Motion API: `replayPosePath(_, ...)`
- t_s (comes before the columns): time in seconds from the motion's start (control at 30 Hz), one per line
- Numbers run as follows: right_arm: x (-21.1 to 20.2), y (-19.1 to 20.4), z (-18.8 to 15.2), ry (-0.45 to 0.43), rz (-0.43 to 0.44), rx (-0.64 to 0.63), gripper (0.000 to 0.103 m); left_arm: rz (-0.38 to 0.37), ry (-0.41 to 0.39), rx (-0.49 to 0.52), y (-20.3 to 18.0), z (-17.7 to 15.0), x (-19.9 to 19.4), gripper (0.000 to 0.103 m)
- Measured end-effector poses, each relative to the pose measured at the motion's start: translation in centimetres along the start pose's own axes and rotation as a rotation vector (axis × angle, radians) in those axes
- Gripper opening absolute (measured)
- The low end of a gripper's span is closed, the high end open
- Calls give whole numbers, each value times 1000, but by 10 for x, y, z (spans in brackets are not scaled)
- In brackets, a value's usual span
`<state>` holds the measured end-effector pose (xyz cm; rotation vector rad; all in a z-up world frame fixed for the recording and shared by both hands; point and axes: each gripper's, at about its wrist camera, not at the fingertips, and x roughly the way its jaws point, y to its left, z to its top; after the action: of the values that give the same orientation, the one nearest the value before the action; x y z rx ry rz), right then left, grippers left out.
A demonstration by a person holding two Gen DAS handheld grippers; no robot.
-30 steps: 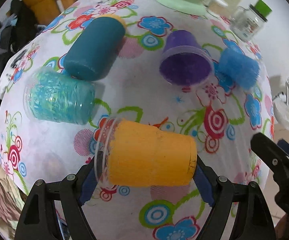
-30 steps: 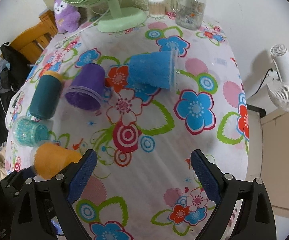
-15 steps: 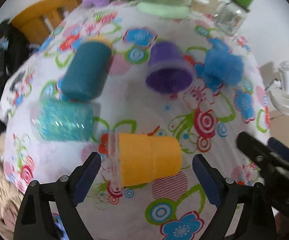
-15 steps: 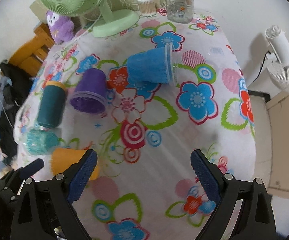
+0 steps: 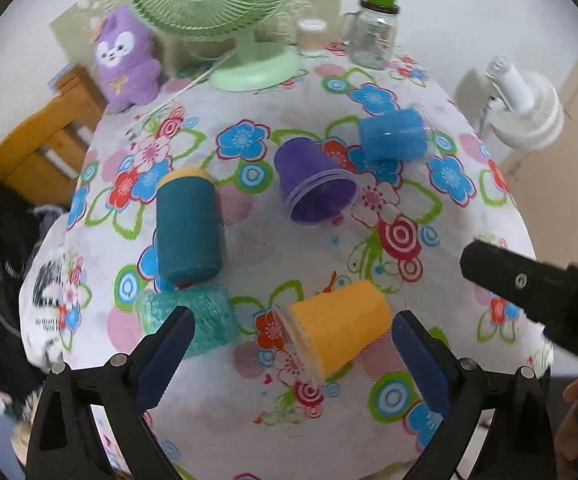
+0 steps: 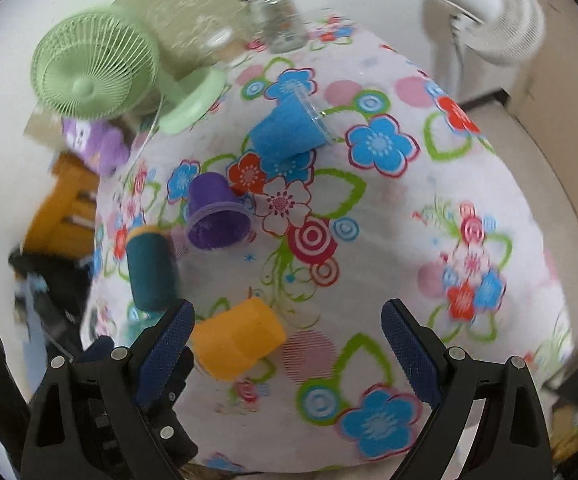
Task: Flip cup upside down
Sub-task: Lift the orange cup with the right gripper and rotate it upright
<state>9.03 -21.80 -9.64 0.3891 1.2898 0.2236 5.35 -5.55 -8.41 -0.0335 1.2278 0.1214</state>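
An orange cup (image 5: 339,324) lies on its side on the flowered tablecloth (image 5: 289,248), its clear rim toward the lower left. My left gripper (image 5: 293,354) is open above it, fingers apart on either side, not touching. In the right wrist view the orange cup (image 6: 237,338) lies just right of my left finger. My right gripper (image 6: 287,346) is open and empty above the table's near part; its arm shows in the left wrist view (image 5: 529,284).
Four other cups lie on their sides: dark teal (image 5: 189,228), glittery teal (image 5: 205,320), purple (image 5: 313,188), blue (image 5: 393,140). A green fan (image 5: 225,12), purple plush (image 5: 127,60) and glass jar (image 5: 375,28) stand at the back. A white fan (image 5: 525,108) stands beyond the table's right edge.
My left gripper opened, let go of the orange cup and pulled back and up. The cup stays on its side, now turned a little. My right gripper drew back and tilted.
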Motion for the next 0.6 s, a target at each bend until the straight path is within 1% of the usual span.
replayPosePath(0.1, 7, 8, -10, 4, -12, 61, 96, -11, 4, 47, 11, 1, 2, 100)
replayPosePath(0.2, 12, 14, -22, -16, -30, 117, 96, -43, 0, 83, 20, 2, 3, 100)
replayPosePath(0.23, 14, 15, -25, -24, -43, 130, 96, -49, 10, 115, 22, 3, 6, 100)
replayPosePath(0.3, 22, 18, -32, -35, -70, 172, 96, -47, 12, 159, 24, 4, 10, 100)
replayPosePath(0.47, 46, 19, -48, -25, -91, 322, 96, -68, 23, 232, 32, 5, 24, 100)
replayPosePath(0.6, 61, 25, -55, -25, -109, 378, 96, -65, 30, 299, 35, 4, 35, 100)
